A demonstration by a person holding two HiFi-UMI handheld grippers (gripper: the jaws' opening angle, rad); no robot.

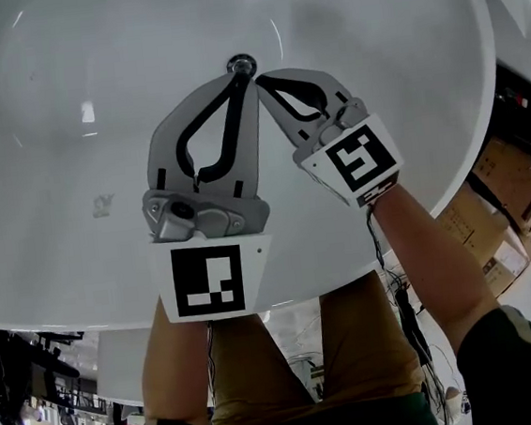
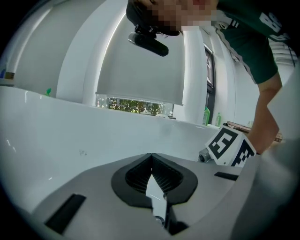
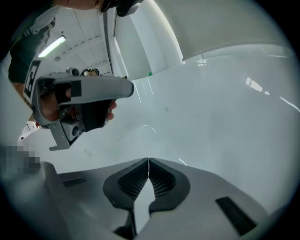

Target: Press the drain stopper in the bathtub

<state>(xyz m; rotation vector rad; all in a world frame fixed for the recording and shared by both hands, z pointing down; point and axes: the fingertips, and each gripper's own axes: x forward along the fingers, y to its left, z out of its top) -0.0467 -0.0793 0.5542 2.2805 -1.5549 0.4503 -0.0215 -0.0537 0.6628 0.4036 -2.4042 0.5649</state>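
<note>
**Head view, left to right.** Left gripper [image 1: 244,75]: fingers closed tip to tip with nothing between them. The tips lie at the near edge of the drain stopper [image 1: 241,64]; whether they touch it cannot be judged. Drain stopper: a small round chrome cap on the floor of the white bathtub [image 1: 47,201]. Right gripper [image 1: 262,80]: fingers likewise pressed together and empty. Its tips are just right of the stopper and close beside the left gripper's tips. Both grippers point toward the stopper from the tub's near rim.
</note>
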